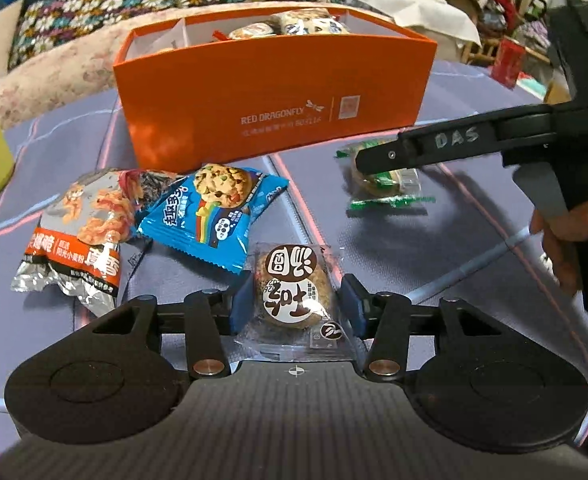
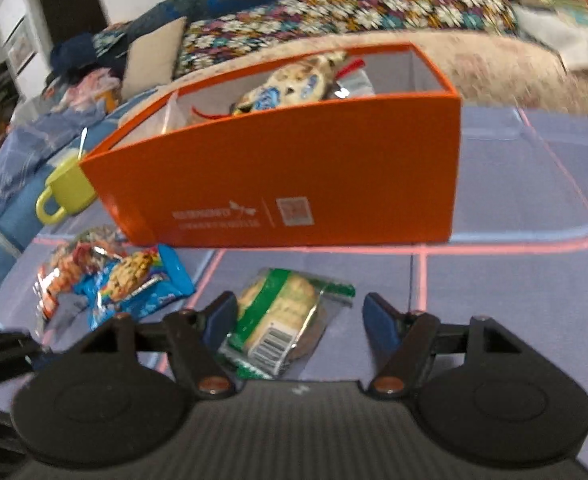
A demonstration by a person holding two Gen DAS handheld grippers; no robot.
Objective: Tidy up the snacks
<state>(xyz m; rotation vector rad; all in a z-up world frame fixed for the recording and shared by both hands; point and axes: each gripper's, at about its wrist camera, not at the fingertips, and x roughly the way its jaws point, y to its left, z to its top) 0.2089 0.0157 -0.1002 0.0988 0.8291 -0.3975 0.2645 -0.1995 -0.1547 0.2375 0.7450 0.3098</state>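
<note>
Partly done. Several wrapped snacks already inside the orange box (image 1: 277, 96), piled toward its middle and right end; left compartment behind the divider looking nearly bare. Four packets left on the table (image 2: 514, 208) in front of the box: foil pack (image 1: 73, 236) and blue cookie pack (image 1: 213, 216) overlapping at left, brown cake (image 1: 294, 292) in the middle, green pack (image 2: 281, 320) at right.

Left tongs (image 1: 294, 300) apart, one pad on each side of the brown cake, close to its wrapper but not visibly pinching. Cake lying flat, long axis running away from the camera toward the box, so pads meeting its narrow sides.

Right tongs (image 2: 300, 316) wide apart, straddling the green pack; left pad just beside it, right pad clear. Pack lying flat, long axis slanted, barcode end toward the camera, far end tipped right toward the box.

Probably two grasps about to close; then lifting over the front wall, with the foil and blue packs to follow.
</note>
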